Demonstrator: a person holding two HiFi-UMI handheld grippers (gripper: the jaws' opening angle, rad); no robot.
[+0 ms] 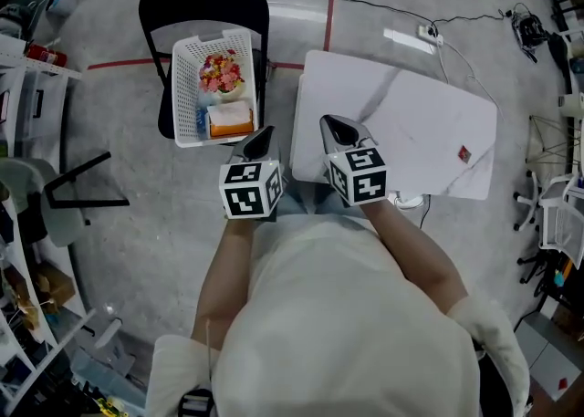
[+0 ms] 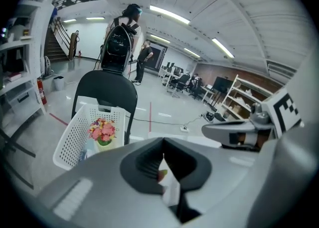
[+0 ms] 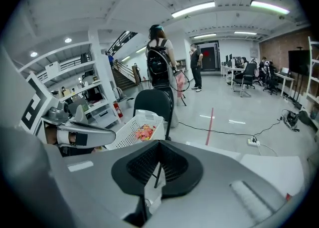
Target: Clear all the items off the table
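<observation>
Left gripper [image 1: 264, 135] and right gripper [image 1: 331, 123], both with jaws together and empty, are hovering at the near edge of the surface [image 1: 392, 109], where one small red item [image 1: 464, 154] is lying by the right edge, seemingly awaiting a reach, grasp and transfer to the basket [image 1: 186, 87].

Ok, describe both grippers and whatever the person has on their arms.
Left gripper and right gripper match: pale grey bodies, dark tapered jaws with ribbed black pads, each carrying a white cube printed with black square markers. The person wears a pale short-sleeved top.
</observation>
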